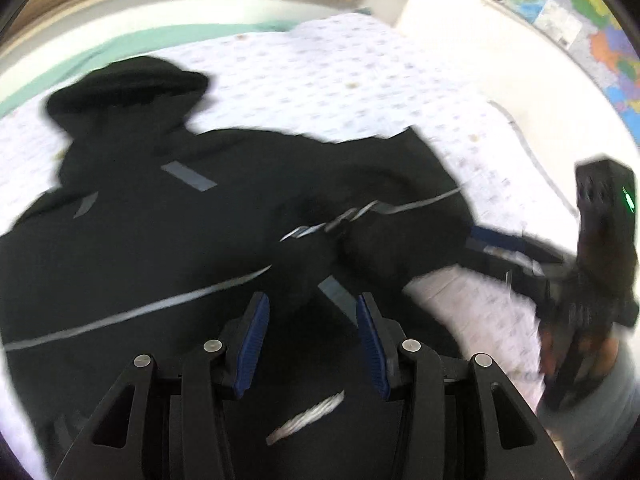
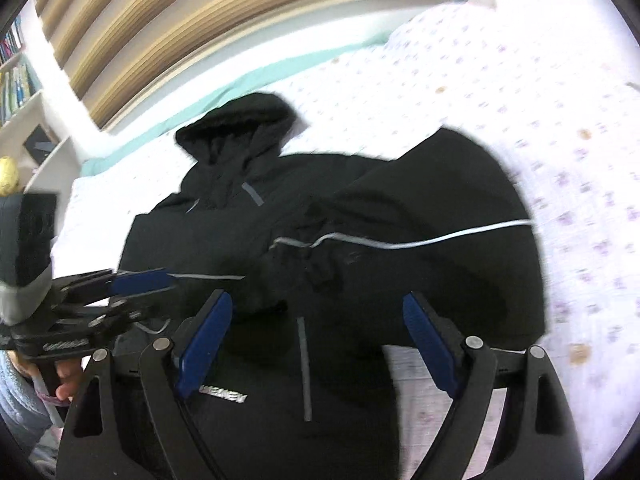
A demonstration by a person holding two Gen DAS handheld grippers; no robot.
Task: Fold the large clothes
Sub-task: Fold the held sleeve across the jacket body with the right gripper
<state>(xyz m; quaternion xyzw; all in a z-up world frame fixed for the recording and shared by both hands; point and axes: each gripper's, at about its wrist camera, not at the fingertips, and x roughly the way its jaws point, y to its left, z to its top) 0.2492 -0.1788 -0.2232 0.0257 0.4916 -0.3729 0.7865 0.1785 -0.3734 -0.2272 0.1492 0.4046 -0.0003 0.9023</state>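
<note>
A black hooded jacket (image 1: pixel 168 232) with grey reflective stripes lies spread on a white patterned bed sheet (image 1: pixel 340 76); it also shows in the right wrist view (image 2: pixel 400 208), hood pointing away and one sleeve folded across the body. My left gripper (image 1: pixel 312 312) is open and empty, hovering over the jacket's lower part. My right gripper (image 2: pixel 316 312) is open wide and empty above the jacket's front. The right gripper shows at the right of the left wrist view (image 1: pixel 496 240); the left gripper shows at the left of the right wrist view (image 2: pixel 136 280). Both views are motion-blurred.
A wooden headboard (image 2: pixel 240 12) and a teal sheet edge (image 2: pixel 256 76) run along the far side of the bed. A shelf with books (image 2: pixel 16 76) stands at the left. A wall map (image 1: pixel 580 20) hangs at the right.
</note>
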